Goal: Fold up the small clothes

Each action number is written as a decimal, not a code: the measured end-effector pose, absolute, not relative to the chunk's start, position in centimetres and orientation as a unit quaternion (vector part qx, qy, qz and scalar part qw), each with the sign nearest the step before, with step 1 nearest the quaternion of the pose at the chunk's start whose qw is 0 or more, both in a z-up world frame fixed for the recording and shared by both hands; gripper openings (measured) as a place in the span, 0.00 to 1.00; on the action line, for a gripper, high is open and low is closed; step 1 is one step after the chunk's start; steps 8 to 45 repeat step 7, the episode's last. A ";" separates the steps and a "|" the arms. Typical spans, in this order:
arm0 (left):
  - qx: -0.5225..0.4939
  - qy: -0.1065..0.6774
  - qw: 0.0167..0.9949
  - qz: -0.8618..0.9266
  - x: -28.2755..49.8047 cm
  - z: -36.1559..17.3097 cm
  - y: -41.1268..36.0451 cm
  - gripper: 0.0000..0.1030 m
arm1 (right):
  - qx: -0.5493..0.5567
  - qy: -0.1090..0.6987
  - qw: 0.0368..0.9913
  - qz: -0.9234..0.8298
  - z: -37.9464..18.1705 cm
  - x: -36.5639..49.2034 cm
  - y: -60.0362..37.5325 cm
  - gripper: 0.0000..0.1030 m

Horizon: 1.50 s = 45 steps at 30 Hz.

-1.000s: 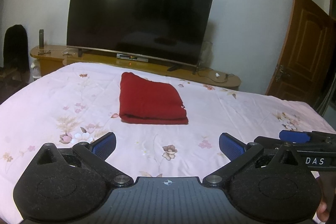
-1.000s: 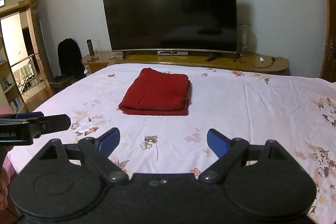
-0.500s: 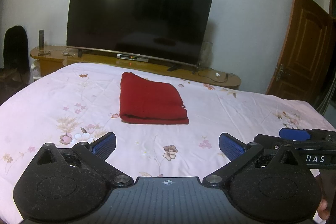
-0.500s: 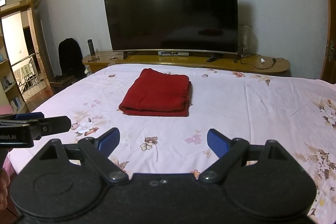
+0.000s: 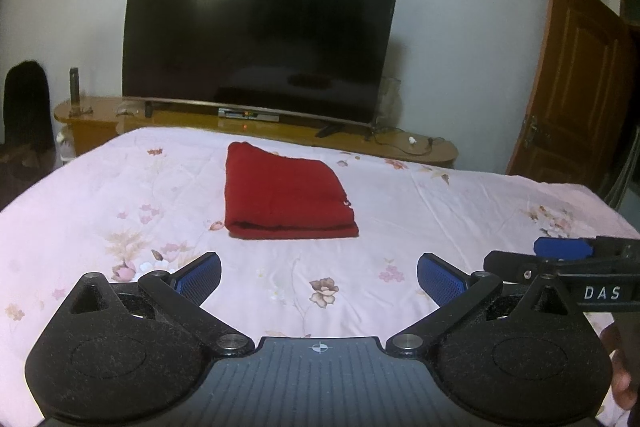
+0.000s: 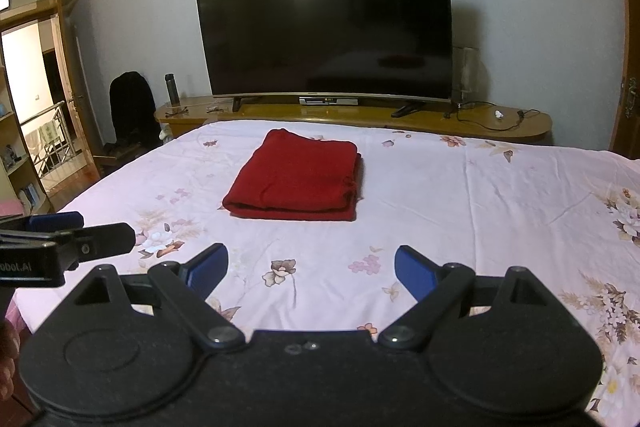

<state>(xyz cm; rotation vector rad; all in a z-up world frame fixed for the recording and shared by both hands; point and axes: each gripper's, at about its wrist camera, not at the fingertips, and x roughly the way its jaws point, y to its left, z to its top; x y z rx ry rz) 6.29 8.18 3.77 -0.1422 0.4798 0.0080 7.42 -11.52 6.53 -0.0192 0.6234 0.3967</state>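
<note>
A red garment [image 5: 286, 197] lies folded into a neat rectangle on the pink floral bedspread [image 5: 440, 211]; it also shows in the right wrist view [image 6: 298, 181]. My left gripper [image 5: 319, 277] is open and empty, held above the bed well short of the garment. My right gripper [image 6: 311, 269] is open and empty too, equally far back. The right gripper shows at the right edge of the left wrist view [image 5: 560, 259], and the left gripper at the left edge of the right wrist view [image 6: 68, 239].
A large dark TV [image 5: 260, 39] stands on a long wooden stand [image 5: 424, 147] beyond the bed's far edge. A wooden door [image 5: 572, 87] is at the right. A dark chair [image 6: 130, 107], a bottle [image 6: 172, 87] and an open doorway [image 6: 36, 107] are at the left.
Almost nothing differs. Both grippers stay open and drift only slightly; the folded garment has not moved.
</note>
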 end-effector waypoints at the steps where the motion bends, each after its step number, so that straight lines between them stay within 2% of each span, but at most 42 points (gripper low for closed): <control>1: -0.068 0.236 0.969 0.005 6.3 3.8 8.1 1.00 | -0.010 0.304 0.933 0.193 6.5 7.5 -11.6 0.87; 45: -0.069 0.239 0.968 0.015 6.5 3.6 8.2 1.00 | -0.008 0.300 0.934 0.195 6.5 7.8 -12.0 0.88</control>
